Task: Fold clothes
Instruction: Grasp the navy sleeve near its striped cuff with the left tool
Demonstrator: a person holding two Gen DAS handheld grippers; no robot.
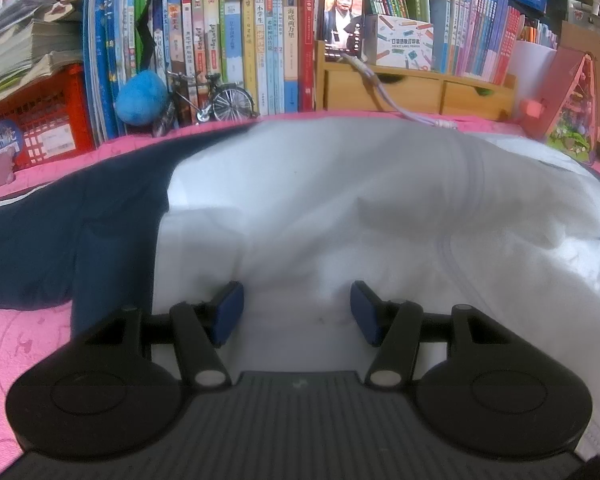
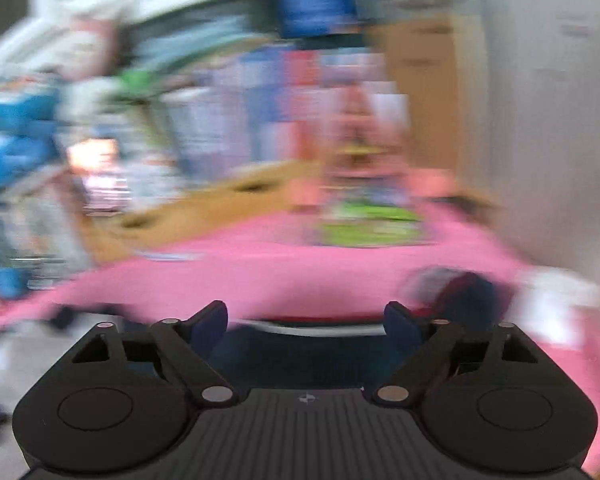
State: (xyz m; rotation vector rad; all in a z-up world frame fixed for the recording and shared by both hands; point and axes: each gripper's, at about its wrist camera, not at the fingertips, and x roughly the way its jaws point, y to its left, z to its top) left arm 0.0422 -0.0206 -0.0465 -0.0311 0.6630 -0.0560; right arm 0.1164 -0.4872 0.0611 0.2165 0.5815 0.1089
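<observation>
The left gripper (image 1: 296, 308) hovers over the rumpled white-and-navy cotton garment (image 1: 340, 208) on the pink-covered bench (image 1: 24, 344), fingers (image 1: 228, 310) parted, gripping nothing. The right gripper (image 2: 306, 322), badly blurred, has its fingers wide apart and empty above a navy edge. Risk: with neither side pinned, the loose cloth may bunch and spoil the crease.
</observation>
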